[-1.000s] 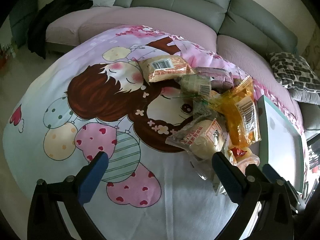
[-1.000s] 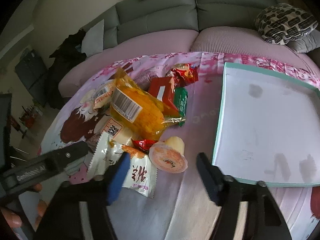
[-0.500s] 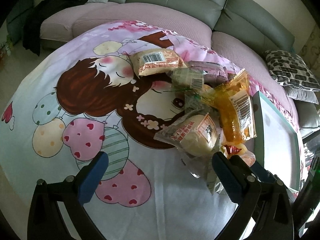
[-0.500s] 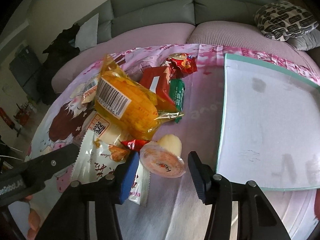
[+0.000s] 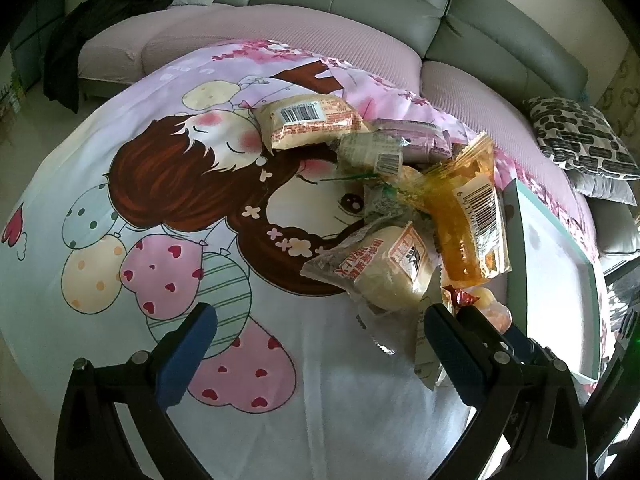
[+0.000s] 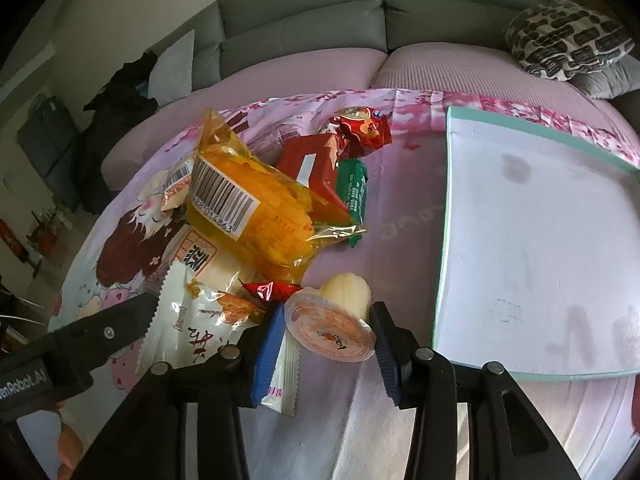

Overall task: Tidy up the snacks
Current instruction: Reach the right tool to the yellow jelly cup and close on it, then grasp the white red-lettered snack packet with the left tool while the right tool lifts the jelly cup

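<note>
A pile of snack packs lies on a cartoon-print cloth (image 5: 168,208). A jelly cup with an orange lid (image 6: 331,329) sits between the fingers of my right gripper (image 6: 326,334), which has closed in on both sides of it. Behind it are an orange transparent bag (image 6: 256,216), a red pack (image 6: 316,168), a green bar (image 6: 353,192) and a white pack (image 6: 200,320). My left gripper (image 5: 320,344) is open and empty above the cloth, left of a bun pack (image 5: 380,268). The white tray (image 6: 540,248) lies empty to the right.
A grey sofa with pink seat cushions (image 5: 280,28) curves behind the table. A patterned pillow (image 6: 568,44) lies at the far right. Dark clothing (image 5: 100,24) hangs at the far left. The left gripper's arm (image 6: 80,344) shows in the right wrist view.
My right gripper moved forward to the jelly cup and its fingers narrowed around it. My left gripper shifted slightly over the cloth and stayed open.
</note>
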